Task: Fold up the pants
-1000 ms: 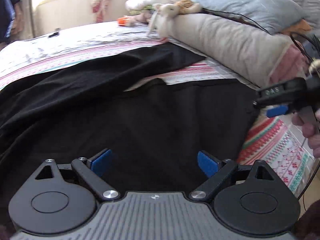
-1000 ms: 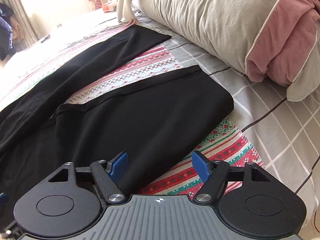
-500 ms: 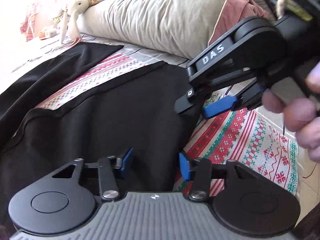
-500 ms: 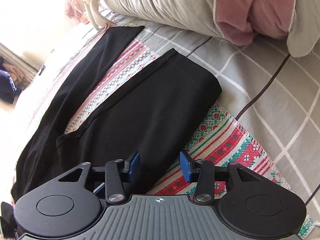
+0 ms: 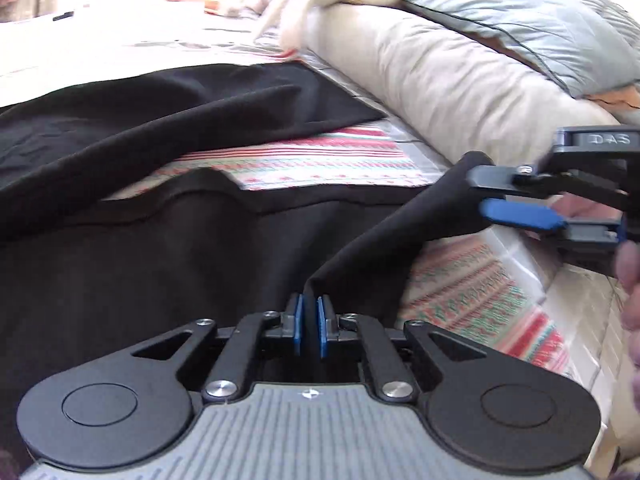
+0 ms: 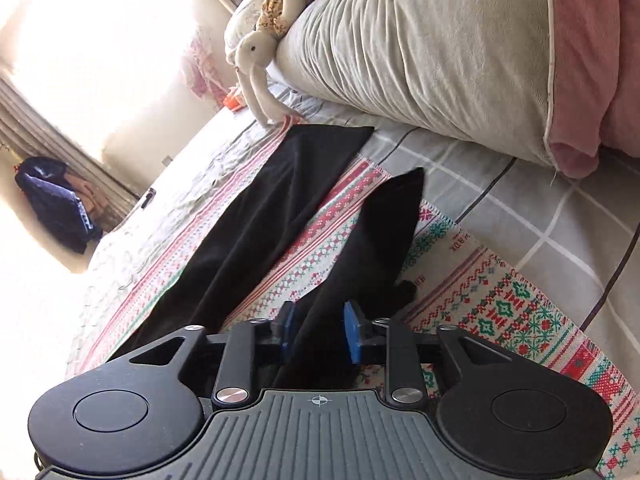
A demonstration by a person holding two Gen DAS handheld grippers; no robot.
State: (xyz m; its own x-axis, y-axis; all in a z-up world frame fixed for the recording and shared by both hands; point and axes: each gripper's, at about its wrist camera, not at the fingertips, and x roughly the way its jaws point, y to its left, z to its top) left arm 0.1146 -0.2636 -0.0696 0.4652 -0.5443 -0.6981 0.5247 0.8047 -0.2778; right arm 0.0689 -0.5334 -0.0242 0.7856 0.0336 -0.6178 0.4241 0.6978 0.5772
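Note:
Black pants (image 5: 168,248) lie spread on a bed, both legs running toward the pillows. My left gripper (image 5: 310,322) is shut on the hem edge of the near leg, which rises as a taut fold. My right gripper (image 6: 320,334) is shut on the same leg's hem (image 6: 372,248), lifted off the bed. It also shows in the left wrist view (image 5: 516,200) at the right, holding the other corner of that hem. The far leg (image 6: 280,200) lies flat.
A patterned red, green and white cloth (image 6: 500,300) lies under the pants on a grey checked sheet (image 6: 540,208). A long beige and pink bolster (image 6: 440,48), a blue pillow (image 5: 520,20) and a plush rabbit (image 6: 256,64) line the far side. The bed edge is at the right (image 5: 600,340).
Both grippers went from open above the near leg to shut on its hem. The hem has been lifted off the bed between them.

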